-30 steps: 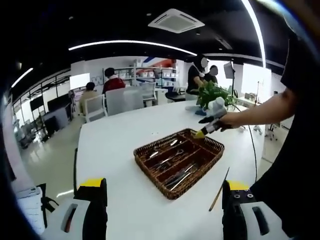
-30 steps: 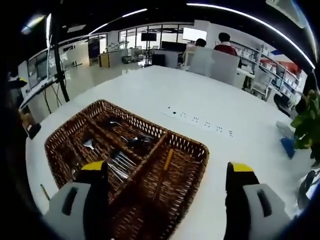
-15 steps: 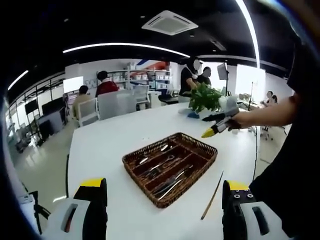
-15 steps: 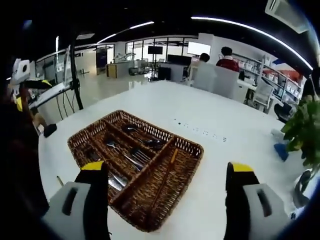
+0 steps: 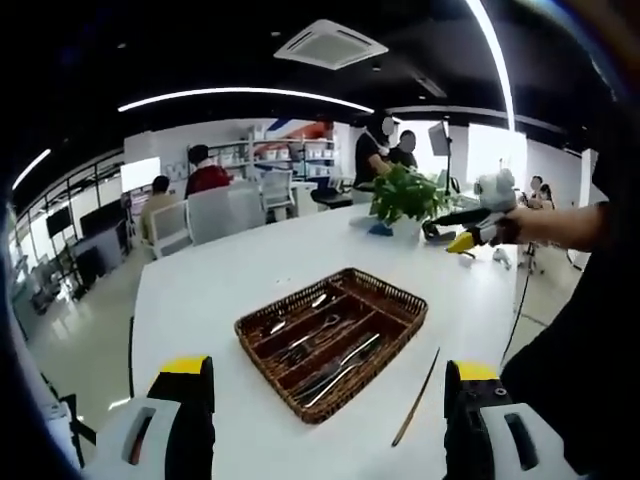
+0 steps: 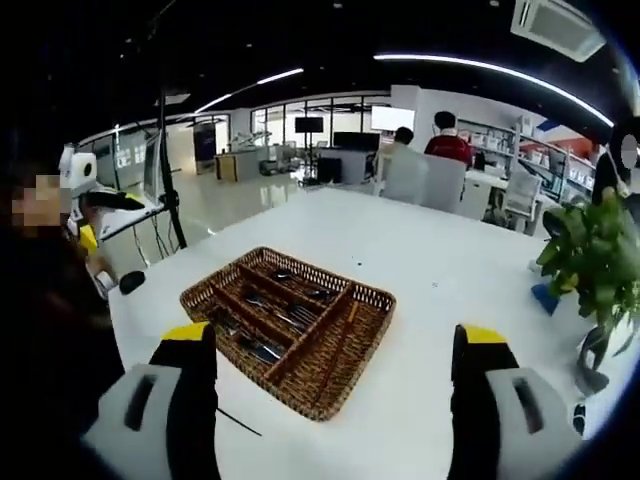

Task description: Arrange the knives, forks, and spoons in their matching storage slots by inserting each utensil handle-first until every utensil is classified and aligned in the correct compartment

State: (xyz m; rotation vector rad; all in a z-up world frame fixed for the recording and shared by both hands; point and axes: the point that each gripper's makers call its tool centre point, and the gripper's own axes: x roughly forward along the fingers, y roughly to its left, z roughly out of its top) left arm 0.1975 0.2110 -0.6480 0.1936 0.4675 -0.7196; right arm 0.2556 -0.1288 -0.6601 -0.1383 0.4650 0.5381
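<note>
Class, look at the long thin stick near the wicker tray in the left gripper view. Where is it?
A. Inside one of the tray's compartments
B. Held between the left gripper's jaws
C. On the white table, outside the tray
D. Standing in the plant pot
C: the thin stick lies flat on the white table, apart from the wicker tray, between its edge and the jaw.

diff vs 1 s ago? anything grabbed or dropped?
Both grippers pulled back from the wicker tray: a second ago the right gripper hovered over the tray's far corner, now it is raised off to the side, over by the plant. Nothing grabbed or released; both sets of jaws stay open and empty. Tray, the utensils in it and the thin stick beside it lie as before.
</note>
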